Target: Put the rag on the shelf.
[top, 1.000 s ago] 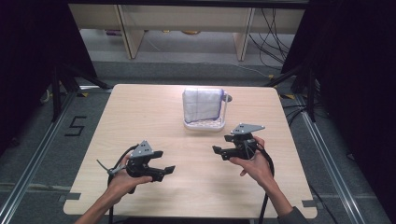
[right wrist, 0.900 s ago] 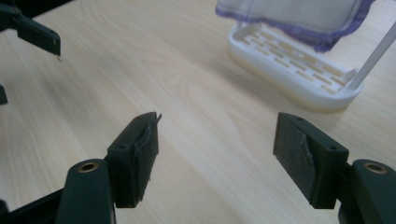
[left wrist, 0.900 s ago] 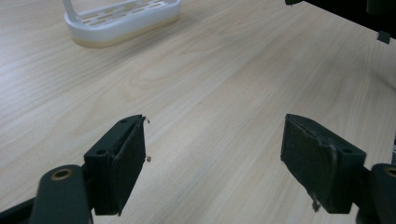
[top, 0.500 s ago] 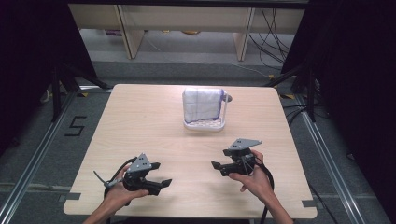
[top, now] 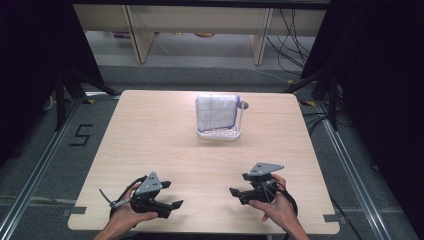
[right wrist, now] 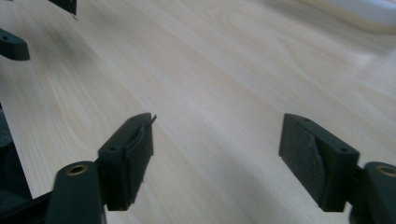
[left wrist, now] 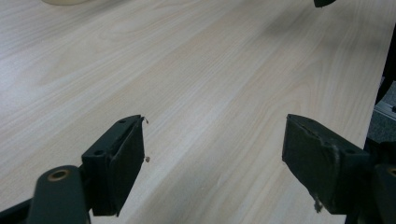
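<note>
Pale wood table carries everything. White cloth is draped over a small white rack near the middle of the far edge, well apart from both tools.

Left gripper sits close to the near edge, toward the near-left corner, held in the person's left hand. Its jaws stand wide apart; the left gripper view shows bare wood between the pads, nothing gripped or touched.

Right gripper is near the near edge, toward the near-right corner, held in the right hand. Its jaws have just been opening and now stand wide; the right gripper view shows bare tabletop between them, no object in the gap.

Tips of the two tools point at each other across the near edge, well apart.
</note>
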### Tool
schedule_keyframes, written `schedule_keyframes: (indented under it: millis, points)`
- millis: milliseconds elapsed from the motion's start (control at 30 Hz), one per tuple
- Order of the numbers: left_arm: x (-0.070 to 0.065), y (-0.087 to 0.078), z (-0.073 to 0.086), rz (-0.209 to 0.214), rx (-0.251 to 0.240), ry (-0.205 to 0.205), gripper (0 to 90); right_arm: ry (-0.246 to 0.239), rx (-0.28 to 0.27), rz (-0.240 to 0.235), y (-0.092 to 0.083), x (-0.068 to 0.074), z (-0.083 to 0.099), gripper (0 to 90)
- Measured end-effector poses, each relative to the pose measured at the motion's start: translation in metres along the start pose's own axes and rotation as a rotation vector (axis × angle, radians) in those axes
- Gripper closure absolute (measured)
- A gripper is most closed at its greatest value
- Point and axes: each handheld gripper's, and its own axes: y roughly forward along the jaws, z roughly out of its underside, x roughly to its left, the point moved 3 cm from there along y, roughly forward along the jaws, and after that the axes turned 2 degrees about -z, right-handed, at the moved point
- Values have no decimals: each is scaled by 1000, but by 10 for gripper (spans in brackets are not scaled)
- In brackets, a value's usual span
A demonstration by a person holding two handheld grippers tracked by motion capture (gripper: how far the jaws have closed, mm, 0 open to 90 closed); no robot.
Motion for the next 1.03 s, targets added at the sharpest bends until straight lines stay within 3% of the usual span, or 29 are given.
schedule_keyframes:
  millis: [33, 167, 200, 233, 267, 433, 467, 500, 533, 600, 833, 900, 1033]
  points:
    - [-1, 0, 1, 3, 2, -12, 204, -1, 7, 0, 0, 1, 3, 227]
    - [-3, -2, 4, 10, 13, 5, 203, 2, 10, -2, 2, 5, 14, 205]
    - [-2, -3, 6, -4, 28, 33, 203, 5, 32, -2, 0, 6, 16, 200]
    - [-4, -2, 6, 8, 11, 6, 203, -10, 41, 3, 1, 6, 19, 189]
    - [-4, -1, 7, -5, 25, 18, 203, -5, 25, 2, 3, 7, 21, 178]
    - [-1, 1, 8, -16, 18, 3, 202, -28, 79, 0, 2, 13, 30, 167]
    - [1, 0, 9, -20, 31, 15, 202, -42, 66, 5, 4, 13, 31, 167]
    - [-1, 1, 8, -17, 12, -18, 202, -39, 87, -5, 3, 15, 31, 167]
    - [0, 0, 8, -19, 23, -1, 202, -45, 78, 11, 5, 15, 32, 167]
    - [1, 1, 9, -13, 23, -7, 202, -43, 102, 4, 3, 17, 33, 167]
    - [1, 2, 9, -20, 19, -11, 202, -61, 98, 6, 4, 14, 33, 169]
    - [1, 2, 9, -14, 22, -8, 202, -31, 94, 10, 5, 14, 34, 168]
    - [1, 2, 9, -7, 39, 0, 202, -39, 89, 20, 5, 13, 34, 169]
